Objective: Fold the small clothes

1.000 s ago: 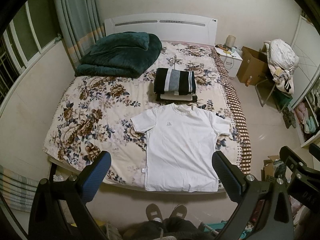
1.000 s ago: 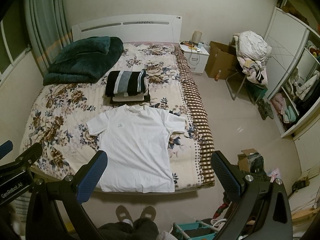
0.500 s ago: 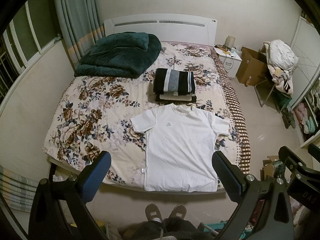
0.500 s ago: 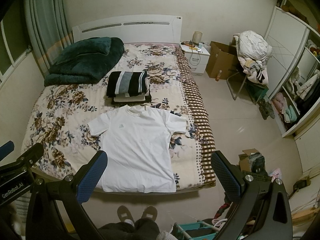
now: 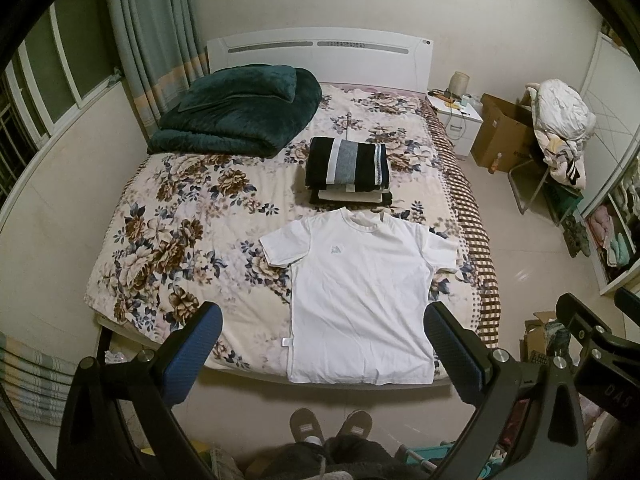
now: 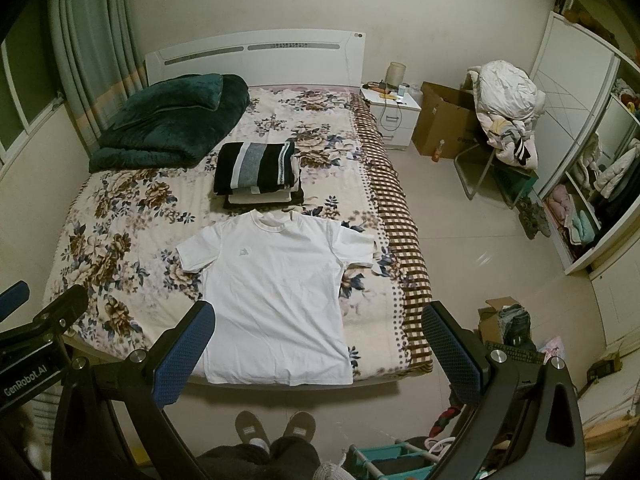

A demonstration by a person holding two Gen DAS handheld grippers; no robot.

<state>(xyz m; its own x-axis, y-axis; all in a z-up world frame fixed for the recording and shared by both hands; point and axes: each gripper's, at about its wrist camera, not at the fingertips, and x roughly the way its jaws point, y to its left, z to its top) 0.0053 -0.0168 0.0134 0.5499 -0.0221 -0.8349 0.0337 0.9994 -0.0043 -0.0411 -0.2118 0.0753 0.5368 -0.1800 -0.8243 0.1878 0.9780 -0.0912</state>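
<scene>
A white T-shirt (image 5: 360, 292) (image 6: 276, 300) lies spread flat, front up, at the near edge of the floral bed (image 5: 180, 240) (image 6: 104, 248), collar pointing to the headboard. Just beyond its collar sits a stack of folded clothes (image 5: 347, 168) (image 6: 256, 170) topped by a black, grey and white striped piece. My left gripper (image 5: 320, 344) hangs open well above the shirt's hem, holding nothing. Held high over the bed's near right corner, my right gripper (image 6: 316, 344) is open and empty too. Each gripper's body shows at the edge of the other view.
A folded dark green blanket (image 5: 236, 112) lies at the bed's far left. A white nightstand (image 5: 456, 120), a cardboard box (image 5: 500, 136) and a chair heaped with laundry (image 5: 560, 128) stand to the right. The person's slippered feet (image 5: 332, 432) stand at the bed's foot.
Both views have shifted only slightly; the shirt, the stack and the open grippers stay as they were.
</scene>
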